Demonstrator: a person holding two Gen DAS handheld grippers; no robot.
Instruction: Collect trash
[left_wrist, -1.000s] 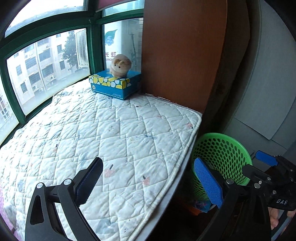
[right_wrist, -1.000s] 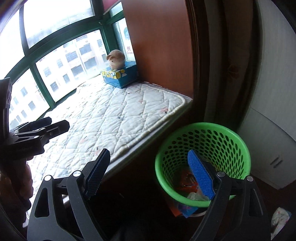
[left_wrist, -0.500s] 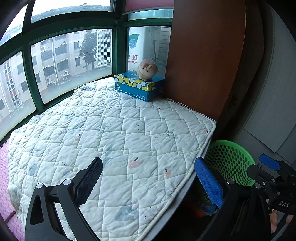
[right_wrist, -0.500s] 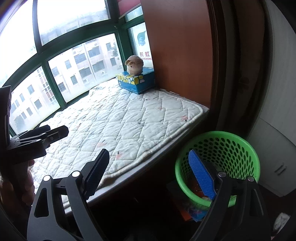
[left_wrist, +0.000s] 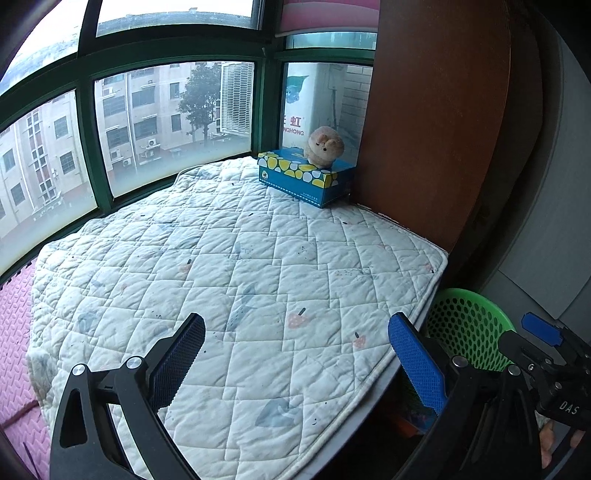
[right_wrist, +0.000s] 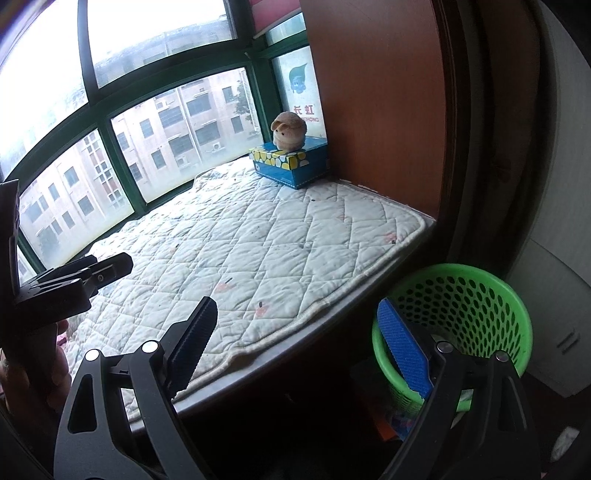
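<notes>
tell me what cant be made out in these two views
- Green basket contents: in the right wrist view the blue pad of the right tongs and the basket's own wall hide them; in the left wrist view the quilted mat edge and the left tongs cover most of it.
- White scrap on the floor: cut off at the lower right edge, too blurred to identify.
- Plush toy on the tissue box: too small for detail.

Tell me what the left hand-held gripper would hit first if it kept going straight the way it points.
Most likely the quilted mat on the window ledge: the left hand-held gripper points down over its near part, jaws open and empty. The tissue box lies farther back. Depth is uncertain.
</notes>
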